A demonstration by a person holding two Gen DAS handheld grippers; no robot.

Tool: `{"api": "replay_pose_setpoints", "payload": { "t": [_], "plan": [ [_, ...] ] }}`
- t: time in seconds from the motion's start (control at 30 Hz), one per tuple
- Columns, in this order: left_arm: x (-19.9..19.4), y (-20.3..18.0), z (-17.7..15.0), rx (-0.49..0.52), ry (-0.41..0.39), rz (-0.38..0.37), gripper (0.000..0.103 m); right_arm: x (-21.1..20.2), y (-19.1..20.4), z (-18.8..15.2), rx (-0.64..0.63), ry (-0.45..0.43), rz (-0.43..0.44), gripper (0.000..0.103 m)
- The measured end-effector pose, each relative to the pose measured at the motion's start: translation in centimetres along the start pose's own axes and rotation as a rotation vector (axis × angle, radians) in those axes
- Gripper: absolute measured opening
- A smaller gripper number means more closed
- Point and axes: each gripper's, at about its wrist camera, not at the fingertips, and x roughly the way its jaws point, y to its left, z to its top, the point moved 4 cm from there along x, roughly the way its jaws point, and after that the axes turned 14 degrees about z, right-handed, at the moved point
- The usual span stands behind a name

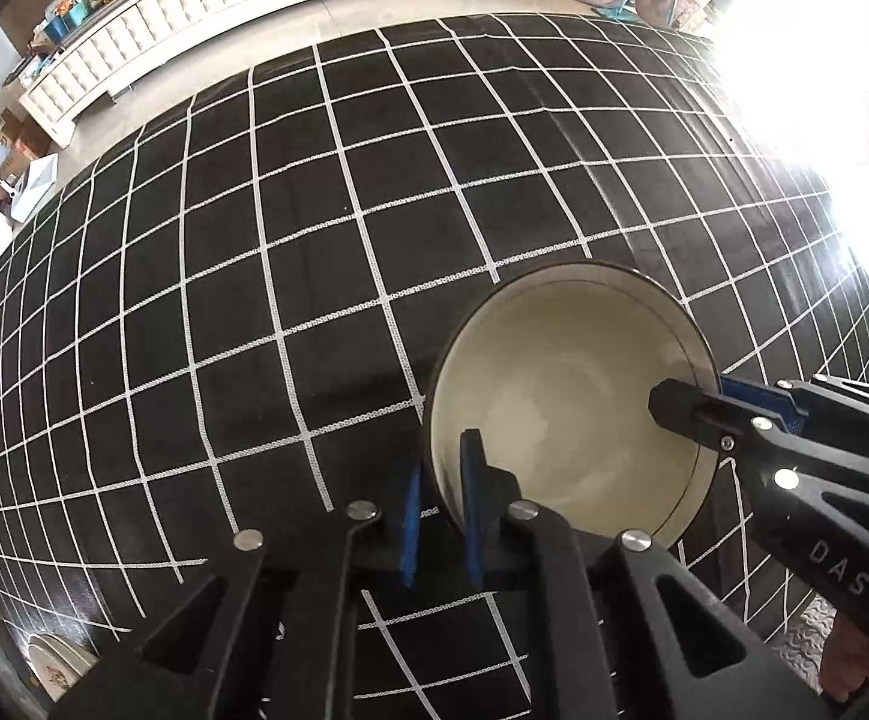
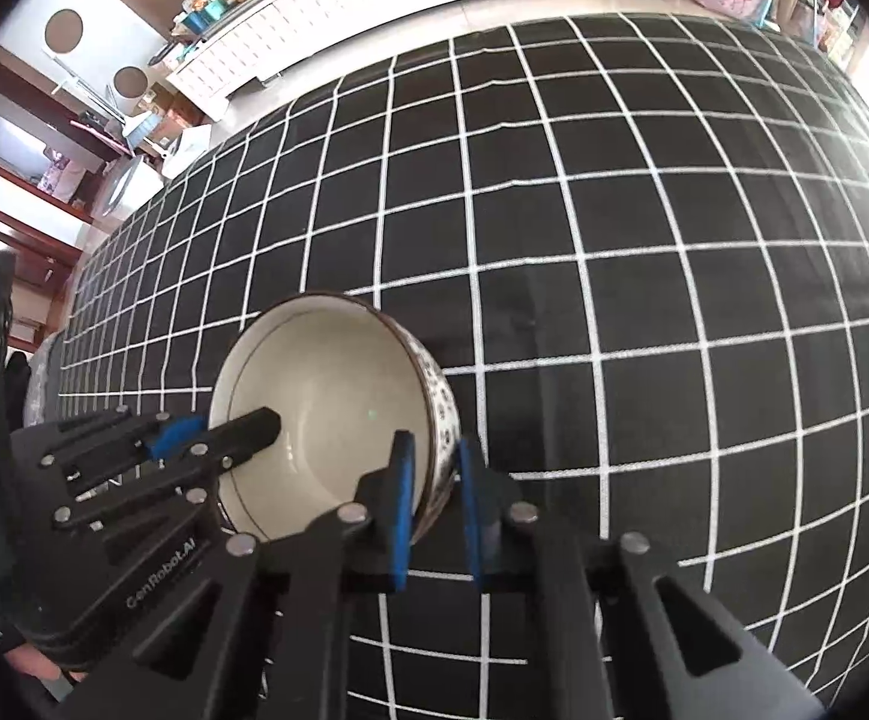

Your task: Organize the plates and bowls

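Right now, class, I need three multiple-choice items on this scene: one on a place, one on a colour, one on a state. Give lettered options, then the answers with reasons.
1. Where does the left hand-held gripper grip the bowl?
A. its rim
B. its base
C. nowhere

2. What colour is the tablecloth?
A. plain red
B. black with white lines
C. green

3. How many hand-held grippers hold the bowl?
A. none
B. one
C. two

Answers: 1 A, its fingers straddle the rim wall. 2 B, a white grid on black shows throughout. 3 C, the right hand-held gripper also clamps the rim.
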Motion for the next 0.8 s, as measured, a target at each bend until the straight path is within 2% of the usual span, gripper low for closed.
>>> {"api": "replay_pose_setpoints", "payload": {
  "t": [0.1,0.17,0.23,0.37,0.57,0.8],
  "plan": [
    [-0.2,-0.3,0.0,0.022,-0.024,0.036,0.01,0.1,0.3,-0.2,-0.037,-0.003,-0.048,0.018],
    [-0.4,-0.6,0.1,0.011,-0.032,0.034,0.009,-0.2,0.3,-0.5,-0.037,-0.006,-0.069,0.017],
    [-0.9,-1.2,-1.2,-0.007,-0.03,0.02,0.008,-0.2,0.5,-0.7,-0.024,-0.005,-0.068,0.017],
    [-1.9,-1.0,-1.6,0.013,-0.029,0.03,0.007,-0.4,0.7,-1.4,0.037,-0.004,-0.021,0.015],
    [-5.8,0.2,-3.3,0.017,-0.068,0.018,0.006,-2.9,2.9,-2.8,0.037,-0.035,-0.028,0.013],
    [-11.1,2.8,-6.4,-0.003,-0.125,0.001,0.006,-5.8,7.6,-4.7,-0.006,-0.067,-0.034,0.013]
  ]
}}
